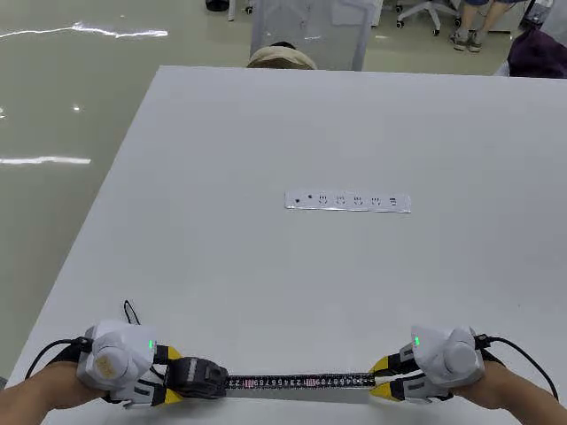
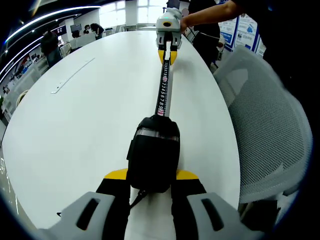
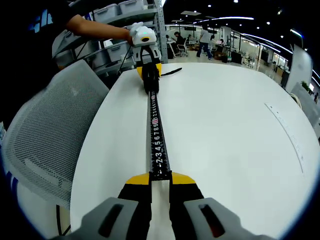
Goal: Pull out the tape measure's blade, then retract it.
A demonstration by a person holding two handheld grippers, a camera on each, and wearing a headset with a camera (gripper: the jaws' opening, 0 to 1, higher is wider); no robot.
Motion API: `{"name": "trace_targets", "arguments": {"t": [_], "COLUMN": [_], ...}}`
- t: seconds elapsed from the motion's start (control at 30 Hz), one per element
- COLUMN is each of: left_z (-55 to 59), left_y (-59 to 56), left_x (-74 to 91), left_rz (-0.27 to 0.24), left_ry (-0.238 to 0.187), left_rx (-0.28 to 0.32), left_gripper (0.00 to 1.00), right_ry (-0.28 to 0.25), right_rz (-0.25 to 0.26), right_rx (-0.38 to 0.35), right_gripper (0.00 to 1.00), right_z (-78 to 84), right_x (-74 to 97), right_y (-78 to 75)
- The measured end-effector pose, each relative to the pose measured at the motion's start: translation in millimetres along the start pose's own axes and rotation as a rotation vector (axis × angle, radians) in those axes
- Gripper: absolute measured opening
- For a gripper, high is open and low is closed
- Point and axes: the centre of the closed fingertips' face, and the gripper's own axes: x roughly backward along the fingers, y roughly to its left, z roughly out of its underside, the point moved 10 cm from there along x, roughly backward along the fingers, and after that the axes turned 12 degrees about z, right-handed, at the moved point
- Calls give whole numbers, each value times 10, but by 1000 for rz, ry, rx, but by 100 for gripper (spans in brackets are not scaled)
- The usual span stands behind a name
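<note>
Black tape measure (image 1: 197, 376) with its blade (image 1: 301, 382) stretched flat along the near edge of the white tabletop (image 1: 337, 133)

The chunky case is clamped across its sides by the left claw (image 2: 152, 176), and the blade's tip is pinched shut in the right claw (image 3: 160, 178), the two held well apart. The case is probably hard and a bit hefty, so a grip on the flanks should be solid. The blade looks like thin, springy steel, likely to kink if twisted and to snap back hard if let go, so it's best held at the end hook and fed back slowly. Black numerals 2 to 7 can be read near the tip, with red marks further along. No brand can be made out on the case.
</note>
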Motion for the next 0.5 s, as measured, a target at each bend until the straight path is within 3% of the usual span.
{"name": "trace_targets", "arguments": {"t": [0.5], "left_z": [-16], "left_y": [-1], "left_x": [-7], "left_rz": [-5], "left_ry": [3], "left_rx": [-2], "left_gripper": [27], "right_ry": [27], "right_rz": [17], "right_rx": [6], "right_gripper": [10], "right_z": [52], "right_x": [-7], "right_y": [7]}}
